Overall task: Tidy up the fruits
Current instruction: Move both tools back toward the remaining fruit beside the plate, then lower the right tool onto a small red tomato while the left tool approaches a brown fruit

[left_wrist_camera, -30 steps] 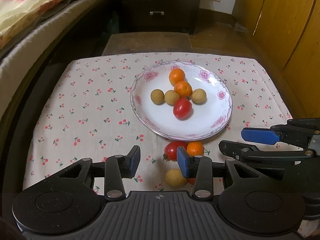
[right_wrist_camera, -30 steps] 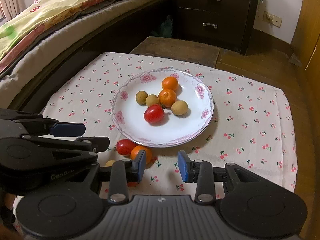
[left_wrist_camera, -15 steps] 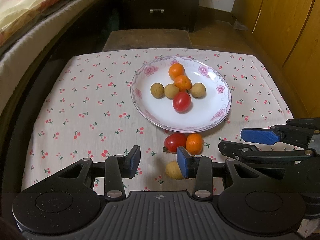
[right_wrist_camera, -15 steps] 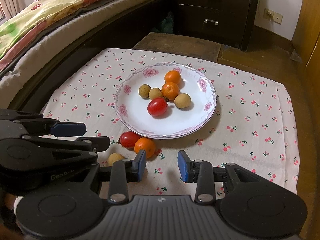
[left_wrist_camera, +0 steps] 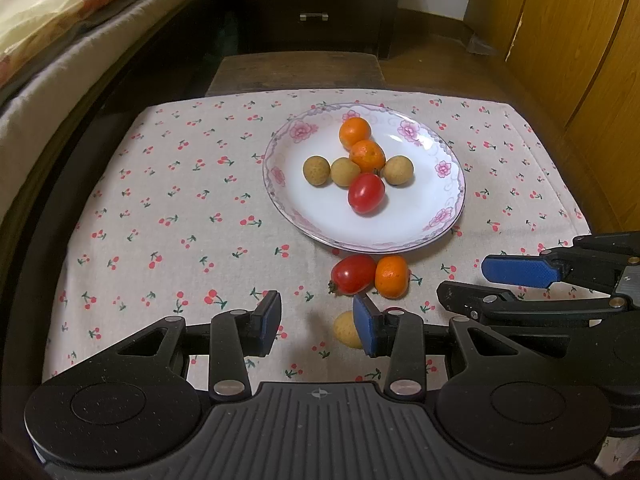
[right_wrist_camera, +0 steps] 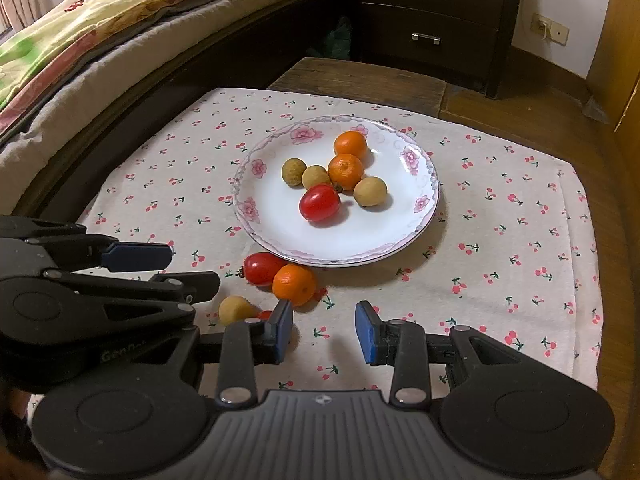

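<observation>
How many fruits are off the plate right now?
3 plainly: a red tomato, an orange and a longan on the cloth before the plate. A red sliver behind the right gripper may be a fourth.

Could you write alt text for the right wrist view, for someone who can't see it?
A flowered plate on a cherry-print cloth holds six small fruits; a tomato, an orange and a tan fruit lie loose before it. The right gripper hovers open and empty in front, the left gripper beside it.

— What's my left camera giving me?
— My left gripper (left_wrist_camera: 318, 328) hangs parted over the cloth (left_wrist_camera: 168, 216); a longan (left_wrist_camera: 347, 330) sits by its right pad, nothing gripped.
</observation>
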Action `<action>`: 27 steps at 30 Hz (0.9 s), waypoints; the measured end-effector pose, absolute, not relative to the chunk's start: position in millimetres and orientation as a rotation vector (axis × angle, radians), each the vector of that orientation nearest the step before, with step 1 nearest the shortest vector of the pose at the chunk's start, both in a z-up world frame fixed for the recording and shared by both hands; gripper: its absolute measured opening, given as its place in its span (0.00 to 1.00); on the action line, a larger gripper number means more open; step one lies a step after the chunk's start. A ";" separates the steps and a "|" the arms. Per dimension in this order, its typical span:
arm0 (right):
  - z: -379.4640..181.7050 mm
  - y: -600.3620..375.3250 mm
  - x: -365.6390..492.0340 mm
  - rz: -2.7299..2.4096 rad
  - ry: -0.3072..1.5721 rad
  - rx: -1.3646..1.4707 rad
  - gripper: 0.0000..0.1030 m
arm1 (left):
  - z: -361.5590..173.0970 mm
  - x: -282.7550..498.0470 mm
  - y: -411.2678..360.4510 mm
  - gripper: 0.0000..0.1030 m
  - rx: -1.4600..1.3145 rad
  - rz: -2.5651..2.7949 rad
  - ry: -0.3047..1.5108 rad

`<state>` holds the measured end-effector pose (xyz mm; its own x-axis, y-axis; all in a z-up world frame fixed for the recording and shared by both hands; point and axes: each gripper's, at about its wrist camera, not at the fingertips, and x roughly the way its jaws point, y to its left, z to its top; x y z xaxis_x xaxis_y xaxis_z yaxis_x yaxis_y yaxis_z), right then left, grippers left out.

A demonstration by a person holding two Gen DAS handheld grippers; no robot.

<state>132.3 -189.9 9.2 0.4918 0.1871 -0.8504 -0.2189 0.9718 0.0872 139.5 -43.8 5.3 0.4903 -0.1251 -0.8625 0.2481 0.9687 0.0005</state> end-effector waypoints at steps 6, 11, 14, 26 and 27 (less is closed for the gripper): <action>7.7 -187.3 132.0 0.253 1.035 -0.043 0.34 | 3.5 137.4 -41.9 0.47 0.128 -0.226 1.043; 5.8 -187.7 130.8 0.254 1.043 -0.046 0.34 | 1.9 136.2 -42.2 0.47 0.131 -0.225 1.046; 5.2 -188.0 130.0 0.253 1.045 -0.046 0.34 | 1.4 135.9 -42.5 0.47 0.131 -0.226 1.048; -2.1 -190.4 126.8 0.250 1.069 -0.055 0.34 | -6.5 132.9 -46.8 0.46 0.145 -0.233 1.066; -2.3 -190.8 126.4 0.249 1.071 -0.056 0.34 | -7.3 132.5 -47.3 0.46 0.147 -0.233 1.067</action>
<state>126.4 -190.8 -2.3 0.4540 0.1744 -0.8738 -0.2287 0.9706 0.0750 132.5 -47.3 -7.3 0.4612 -0.1180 -0.8794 0.2595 0.9657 0.0065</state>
